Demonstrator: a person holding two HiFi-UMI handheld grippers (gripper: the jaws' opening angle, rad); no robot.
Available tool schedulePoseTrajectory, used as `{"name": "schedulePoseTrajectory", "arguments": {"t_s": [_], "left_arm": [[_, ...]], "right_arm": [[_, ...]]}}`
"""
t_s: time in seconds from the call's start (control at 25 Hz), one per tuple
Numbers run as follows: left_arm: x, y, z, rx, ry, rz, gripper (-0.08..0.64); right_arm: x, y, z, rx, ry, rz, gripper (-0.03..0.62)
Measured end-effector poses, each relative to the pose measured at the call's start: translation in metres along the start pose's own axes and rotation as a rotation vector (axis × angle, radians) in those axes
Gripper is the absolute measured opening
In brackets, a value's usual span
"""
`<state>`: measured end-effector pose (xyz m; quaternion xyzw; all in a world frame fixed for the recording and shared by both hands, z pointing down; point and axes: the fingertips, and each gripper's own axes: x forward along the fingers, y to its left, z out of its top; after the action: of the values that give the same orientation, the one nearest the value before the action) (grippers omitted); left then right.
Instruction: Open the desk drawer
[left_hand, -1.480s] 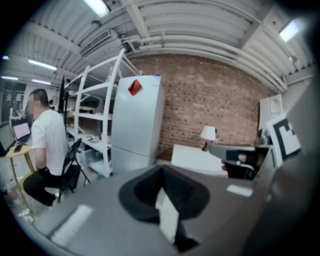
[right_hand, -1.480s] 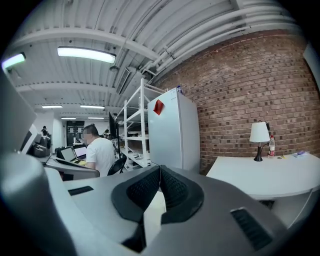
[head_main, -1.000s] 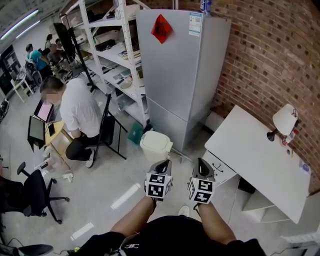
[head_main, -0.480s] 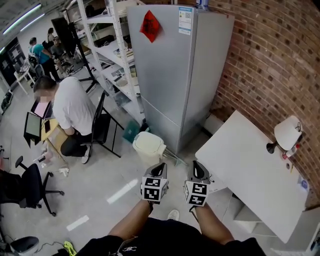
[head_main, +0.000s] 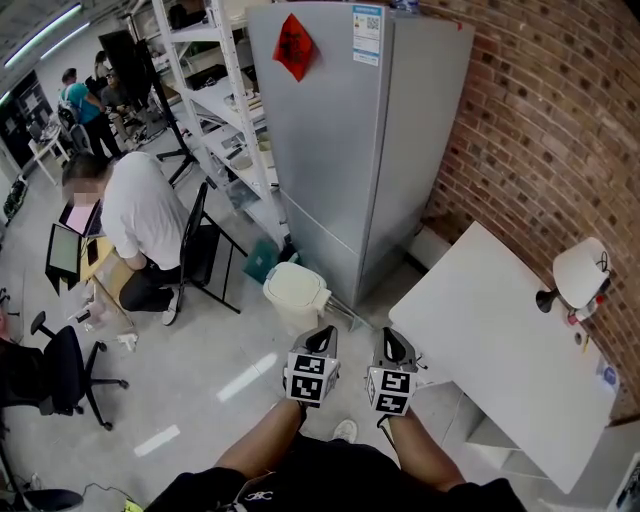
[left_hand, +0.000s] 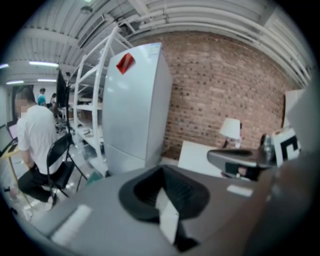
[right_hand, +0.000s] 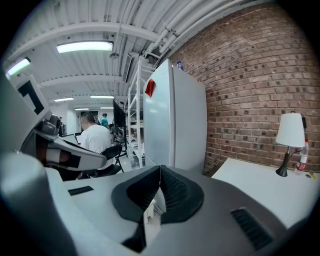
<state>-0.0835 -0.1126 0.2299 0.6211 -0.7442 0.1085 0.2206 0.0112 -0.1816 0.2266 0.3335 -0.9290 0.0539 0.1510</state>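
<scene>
approach stage, nothing touched yet: the left hand-held gripper (head_main: 321, 338) and right hand-held gripper (head_main: 391, 340) sit side by side close to the body, forearms tucked in, each with jaws together on nothing. the drawer should be under the near corner of the white bench (head_main: 500, 340), just beyond the right one, barely showing. next, i'd say, one must reach down there and part its jaws for the handle.
</scene>
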Motion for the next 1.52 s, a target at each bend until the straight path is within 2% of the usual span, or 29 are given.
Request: {"name": "schedulePoseTrajectory", "arguments": {"t_s": [0.28,0.6,0.84,1.2,1.36,1.52], "left_arm": [[0.004,0.017,-0.011,-0.007,0.022,-0.036,-0.003],[0.024,0.054,-0.039,-0.018,0.056,-0.099,-0.003],[0.048,0.053,-0.080,0.017,0.134,-0.218,-0.003],[0.089,0.042,-0.136,0.092,0.202,-0.340,-0.003],[0.109,0.029,-0.166,0.117,0.215,-0.373,-0.003],[0.141,0.013,-0.200,0.138,0.196,-0.393,-0.003]], "right_arm": [[0.013,0.009,-0.015,-0.009,0.029,-0.054,0.000],[0.036,0.039,-0.053,0.002,0.087,-0.113,0.000],[0.032,0.036,-0.104,0.045,0.172,-0.241,0.000],[0.025,0.013,-0.191,0.113,0.254,-0.403,0.000],[0.025,-0.004,-0.233,0.128,0.275,-0.445,0.000],[0.040,-0.021,-0.281,0.110,0.275,-0.446,0.000]]}}
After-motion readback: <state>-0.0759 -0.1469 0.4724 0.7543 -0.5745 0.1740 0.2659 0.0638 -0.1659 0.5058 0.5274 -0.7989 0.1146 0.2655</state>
